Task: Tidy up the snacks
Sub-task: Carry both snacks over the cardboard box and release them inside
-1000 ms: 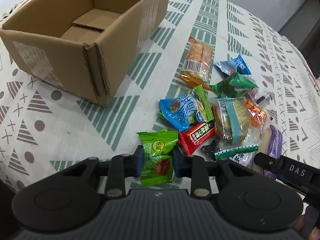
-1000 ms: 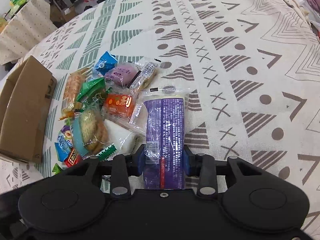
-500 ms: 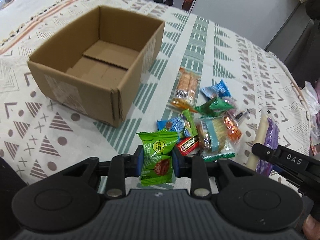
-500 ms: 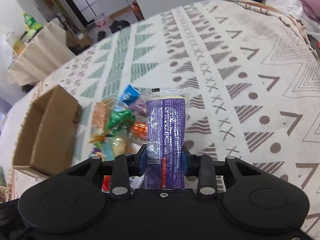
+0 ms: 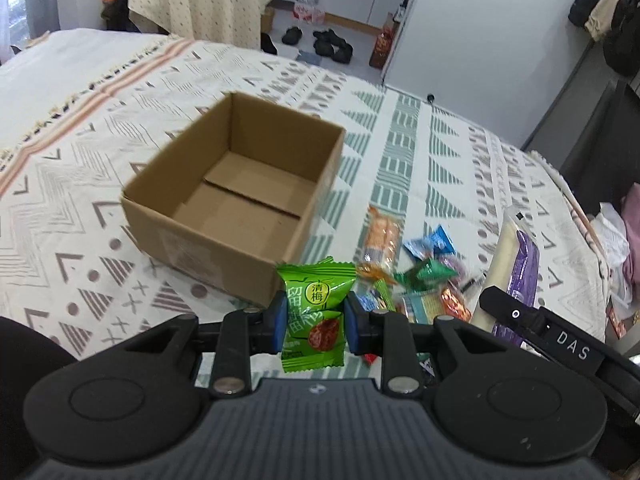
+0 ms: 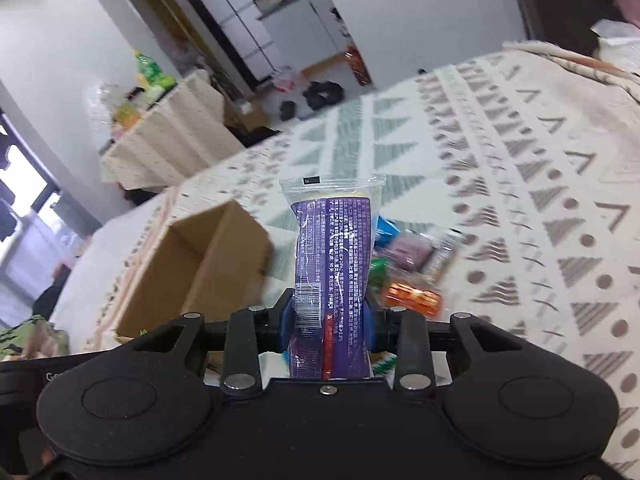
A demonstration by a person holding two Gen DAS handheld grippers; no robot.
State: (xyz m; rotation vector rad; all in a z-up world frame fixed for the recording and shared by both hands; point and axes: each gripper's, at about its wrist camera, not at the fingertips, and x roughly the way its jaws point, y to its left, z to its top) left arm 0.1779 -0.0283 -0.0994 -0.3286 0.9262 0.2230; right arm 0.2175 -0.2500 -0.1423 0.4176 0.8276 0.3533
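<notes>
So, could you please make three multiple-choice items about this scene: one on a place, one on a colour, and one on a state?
1. Where does the pile of loose snacks lie on the tablecloth in the left wrist view?
A. inside the cardboard box
B. to the right of the cardboard box
C. behind the cardboard box

2. What colour is the small packet in the left gripper?
A. green
B. red
C. blue

3. What is the state of the cardboard box?
A. closed with tape
B. open and full of snacks
C. open with a bare bottom

Answers:
1 B, the pile sits on the cloth beside the box's right wall.
2 A, the green packet is pinched between the blue pads.
3 C, only the bottom flaps show inside.
</notes>
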